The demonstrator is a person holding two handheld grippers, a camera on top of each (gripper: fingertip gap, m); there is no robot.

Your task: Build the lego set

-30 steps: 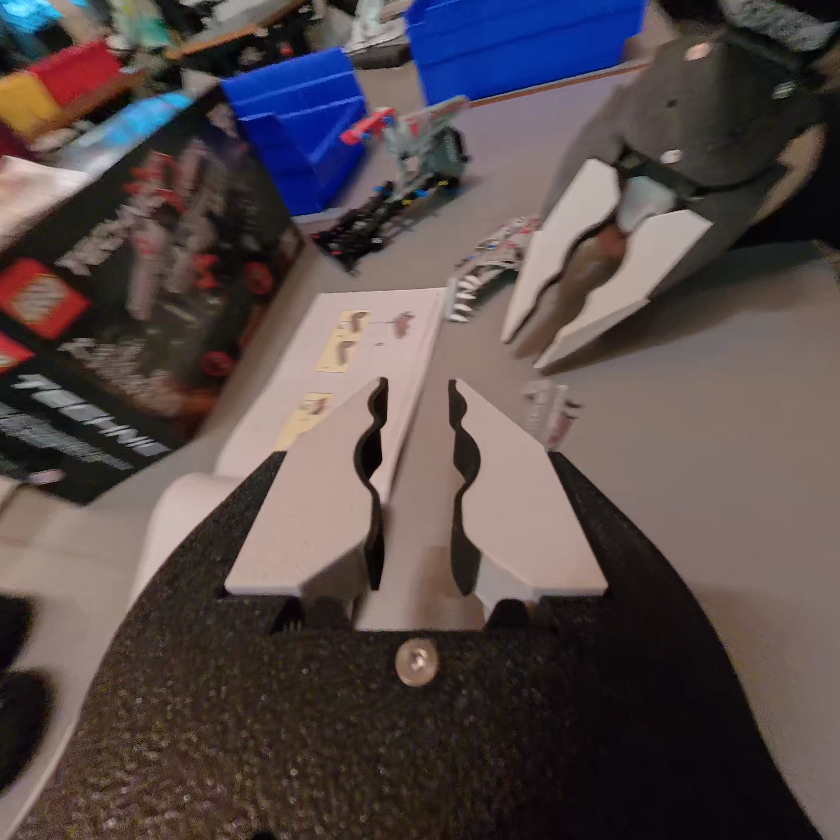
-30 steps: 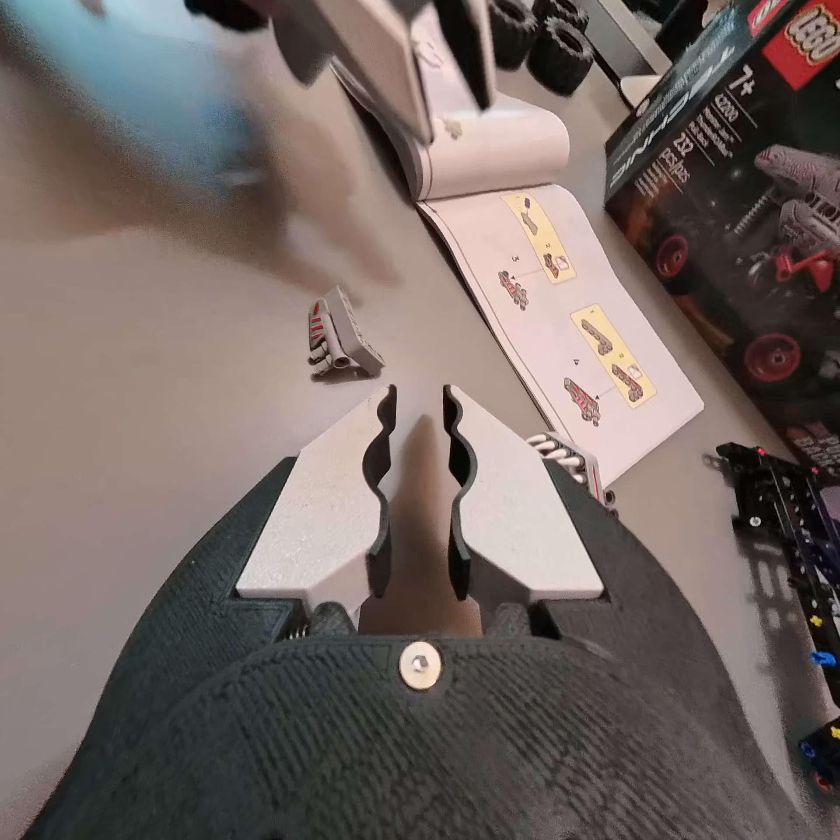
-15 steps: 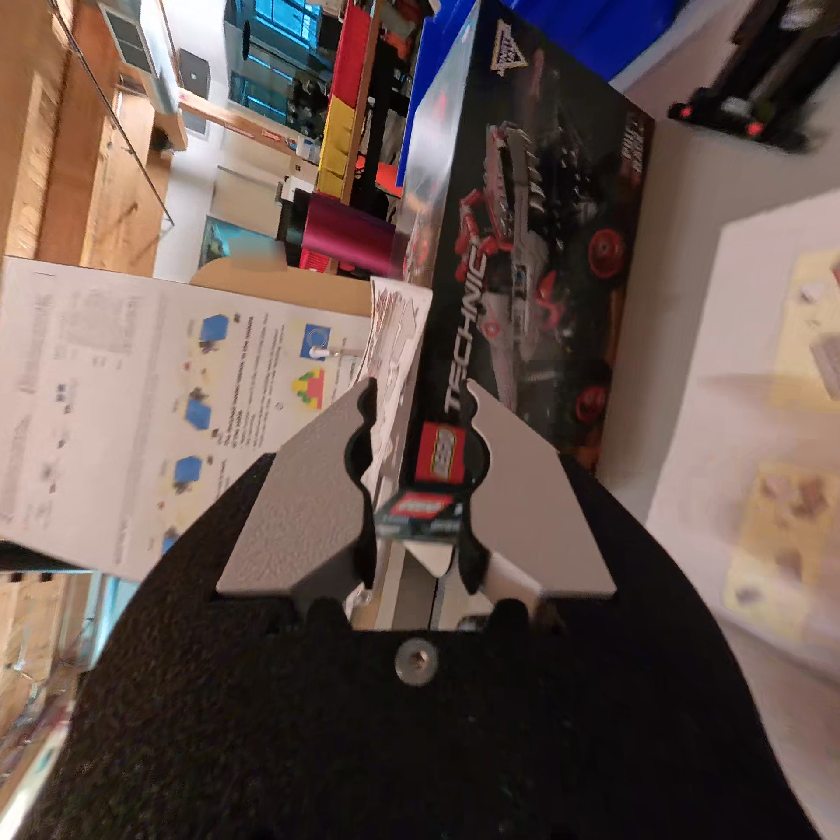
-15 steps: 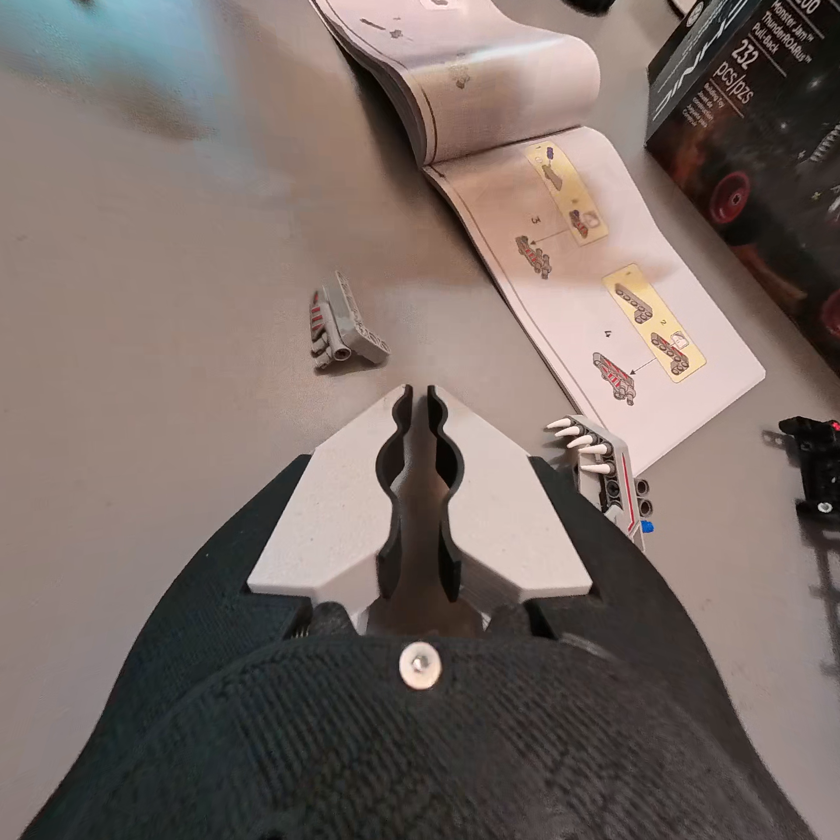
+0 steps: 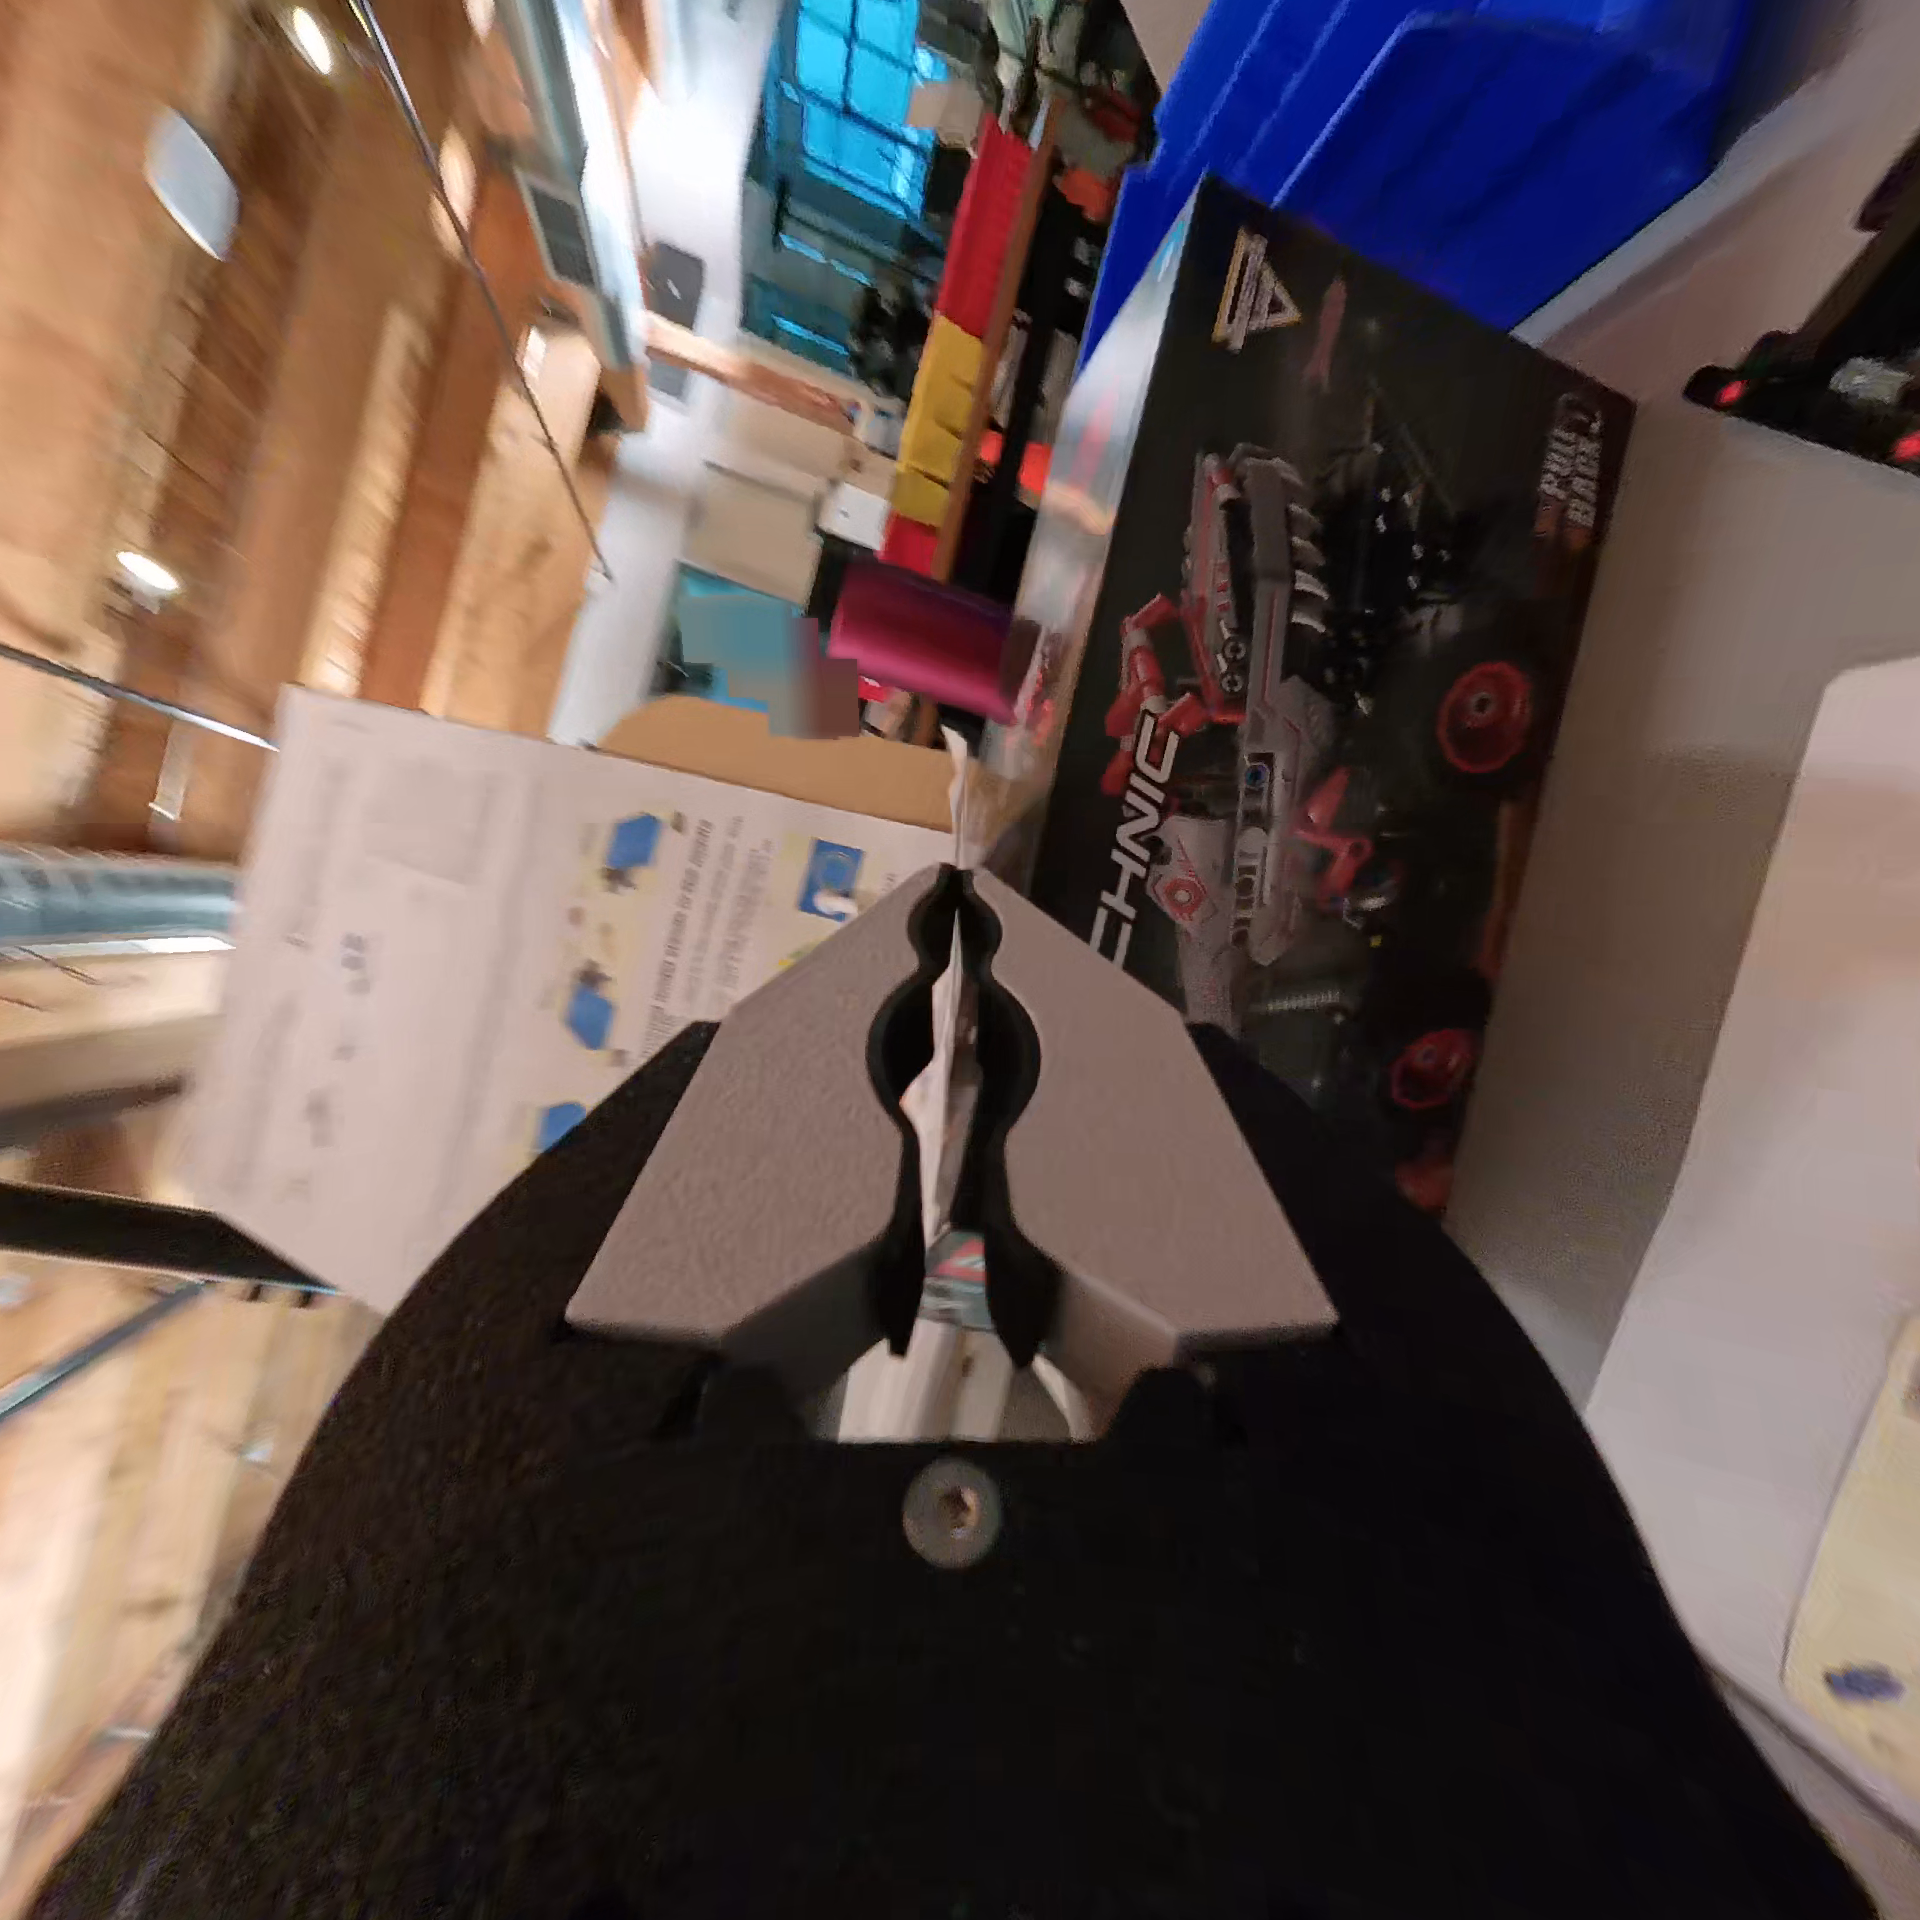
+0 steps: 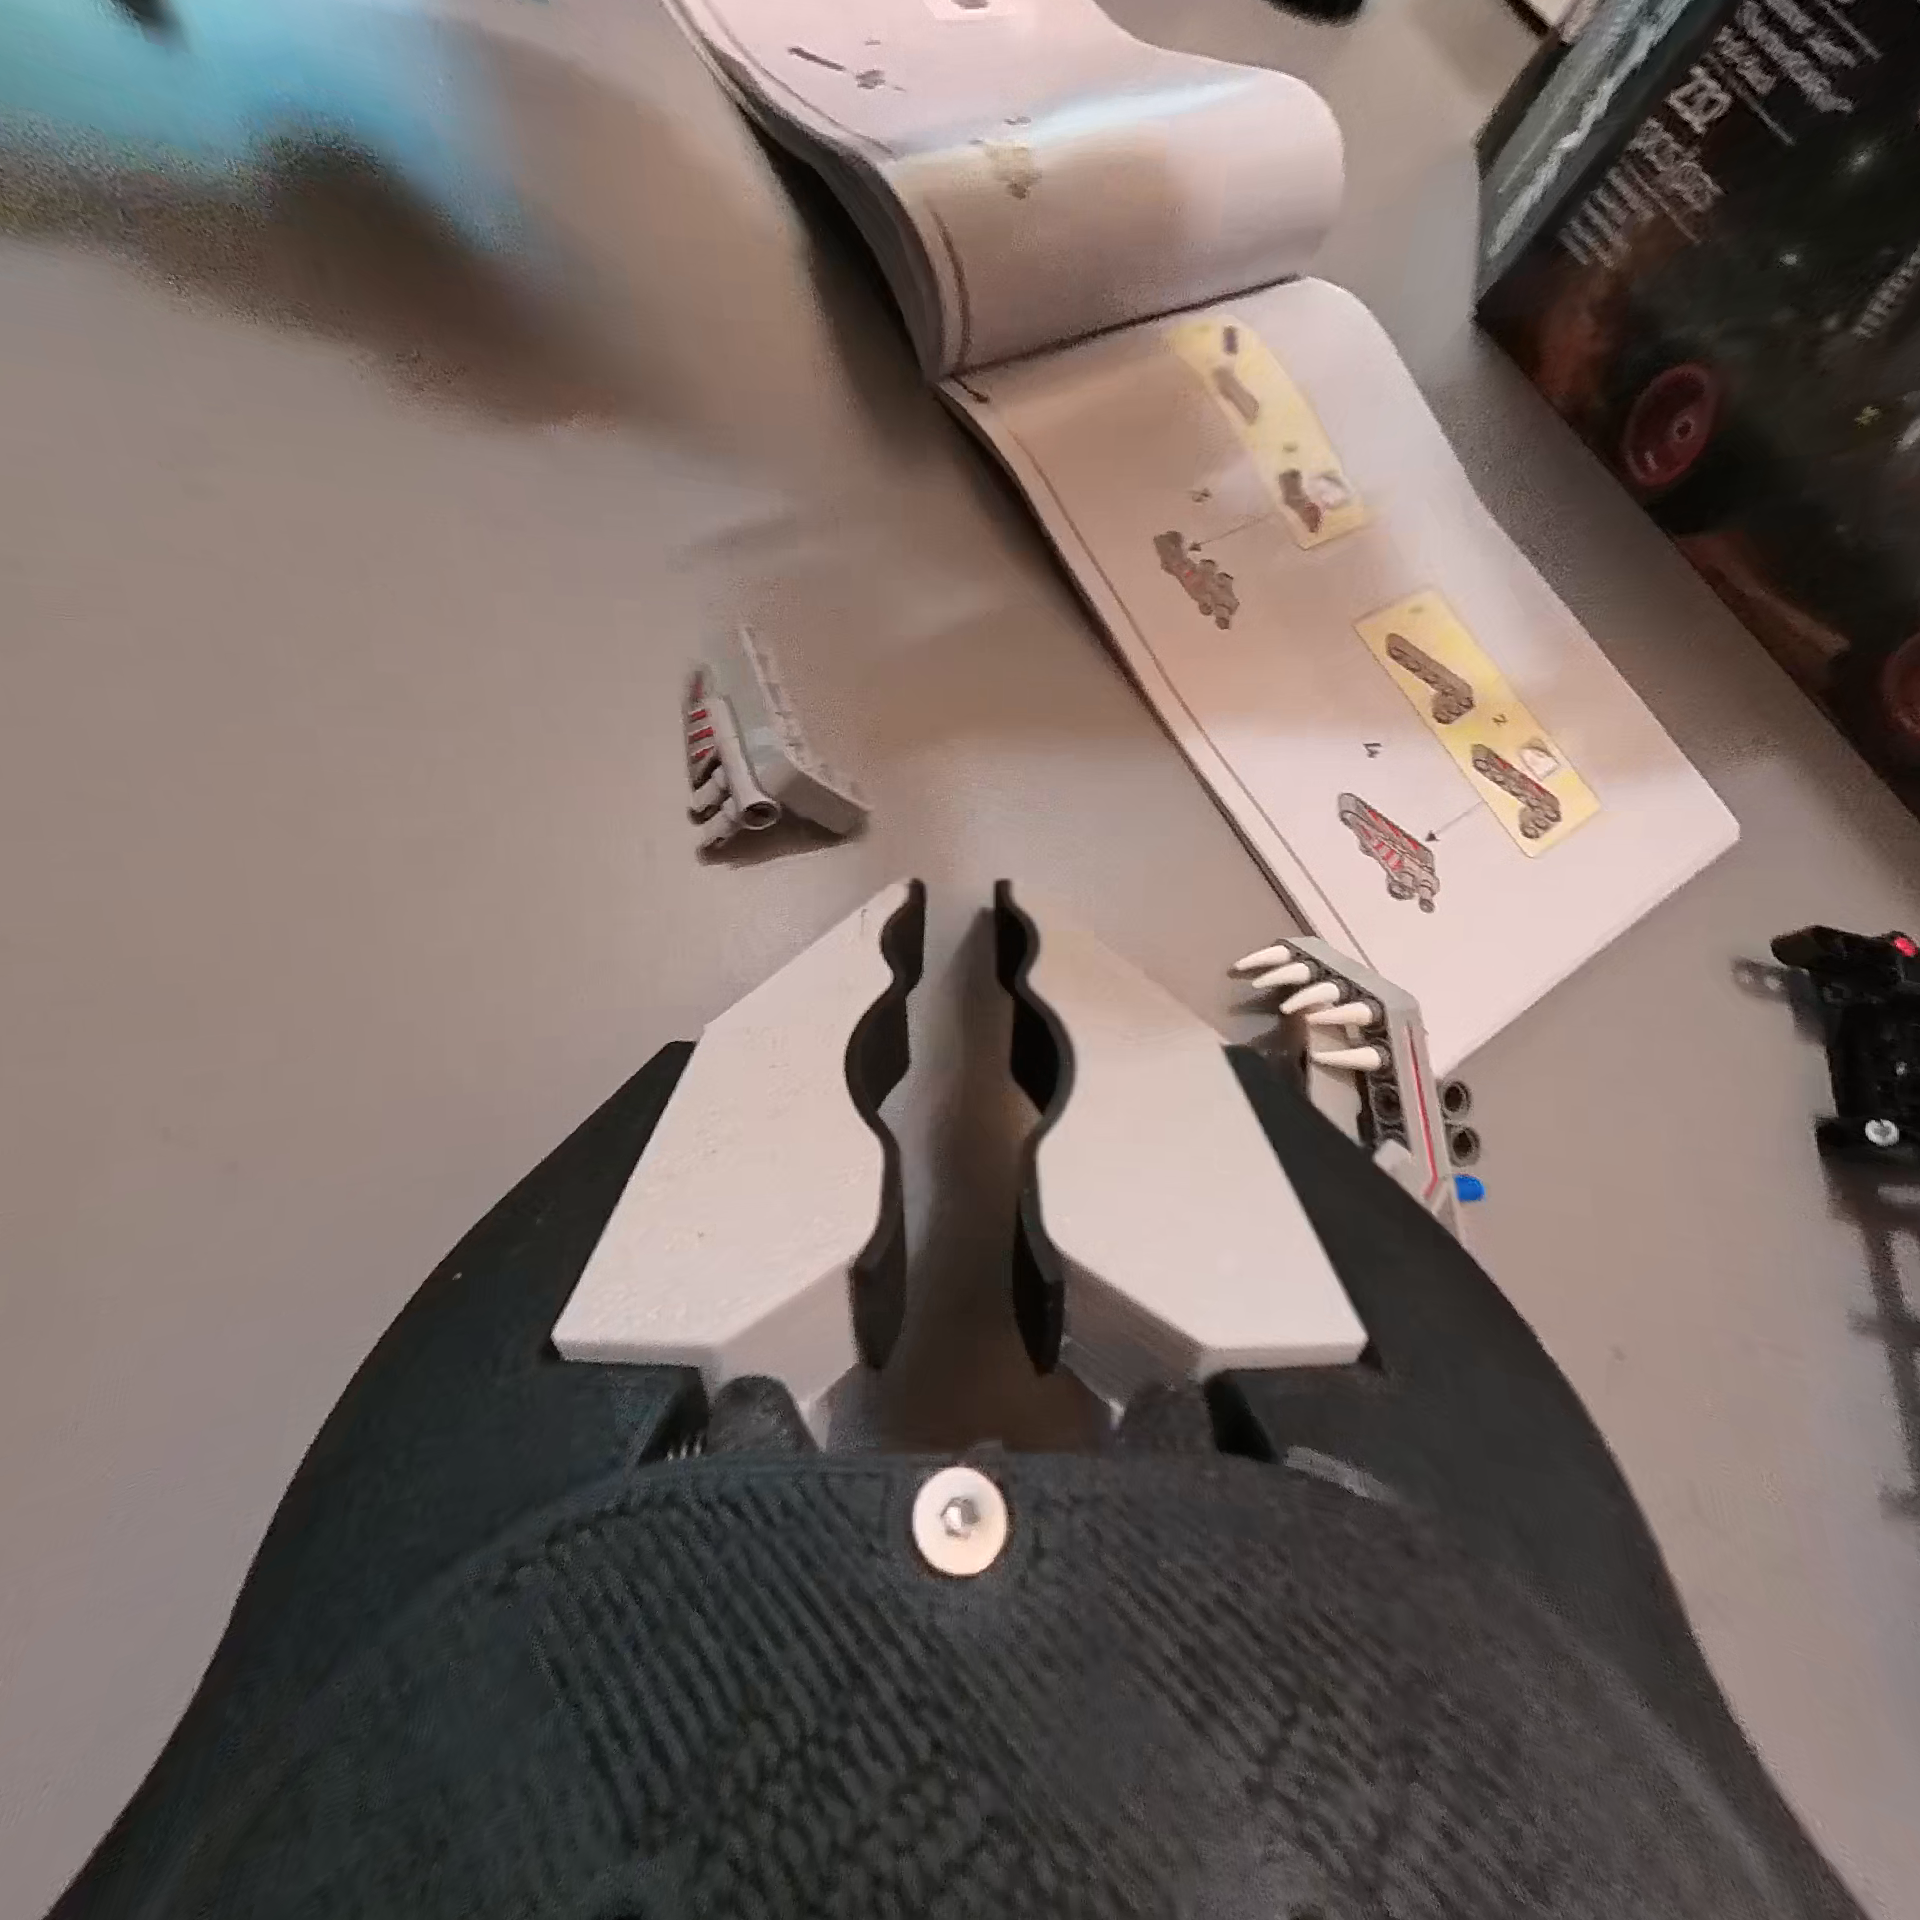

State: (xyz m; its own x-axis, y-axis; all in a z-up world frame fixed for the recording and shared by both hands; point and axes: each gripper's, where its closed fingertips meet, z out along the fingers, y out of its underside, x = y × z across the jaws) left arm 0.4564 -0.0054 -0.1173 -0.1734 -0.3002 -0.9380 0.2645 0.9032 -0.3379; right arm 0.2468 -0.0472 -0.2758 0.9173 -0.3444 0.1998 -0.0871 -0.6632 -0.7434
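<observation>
Lego instruction booklet of white paper (image 6: pixel 1351 665) lies open on my grey desk (image 6: pixel 364 935); my left gripper (image 5: pixel 958 883) pinches its lifted pages (image 5: pixel 499 935), my right gripper (image 6: pixel 958 894) hovers slightly parted, empty.

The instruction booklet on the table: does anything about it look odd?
Yes. Some of the instruction booklet's pages are lifted upright, their edge pinched in the left gripper; its far half bulges in a hump instead of lying flat.

Behind your work sit stacked blue plastic bins (image 5: pixel 1455 135). A magenta cylinder (image 5: pixel 920 655) lies near red and yellow blocks (image 5: pixel 961 343).
</observation>
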